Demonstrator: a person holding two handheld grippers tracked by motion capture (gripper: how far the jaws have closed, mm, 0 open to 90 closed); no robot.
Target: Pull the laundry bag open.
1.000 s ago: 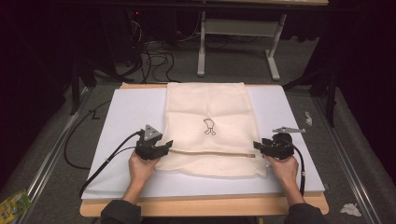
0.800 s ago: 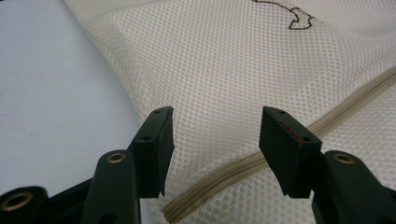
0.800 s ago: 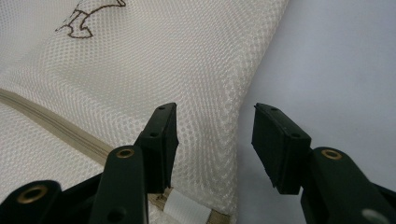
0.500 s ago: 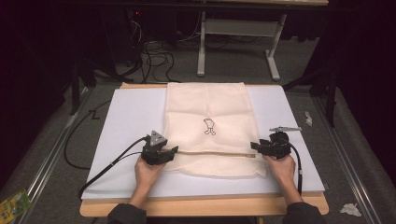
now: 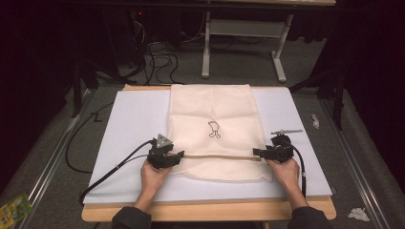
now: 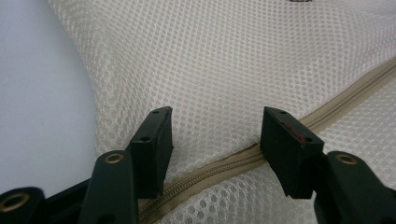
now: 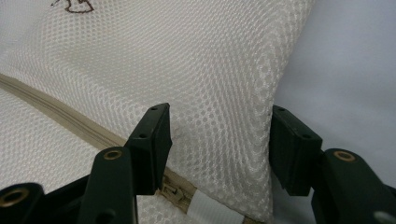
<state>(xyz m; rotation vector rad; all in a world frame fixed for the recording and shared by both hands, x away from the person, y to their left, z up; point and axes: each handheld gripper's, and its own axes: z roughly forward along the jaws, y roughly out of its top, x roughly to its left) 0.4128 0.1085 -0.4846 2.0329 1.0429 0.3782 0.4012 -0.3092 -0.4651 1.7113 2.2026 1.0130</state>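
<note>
The high view is showing a cream mesh bag [image 5: 212, 119] being laid flat on a white sheet [image 5: 129, 124] covering the table [image 5: 210, 212], its tan zipper [image 5: 217, 155] running across near the front edge. The left gripper [image 5: 175, 156] is being held at the zipper's left end, jaws spread with mesh between them but not pinched. The right gripper [image 5: 257, 152] is being held at the bag's right edge, its jaws having just been opening, straddling the hem without pressing it.

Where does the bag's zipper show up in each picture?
High view: zipper runs level across the bag's near part.
Left gripper view: zipper slants from bottom centre to right edge.
Right gripper view: zipper slants from left edge to bottom centre.
Shared landmark: the brown print.
</note>
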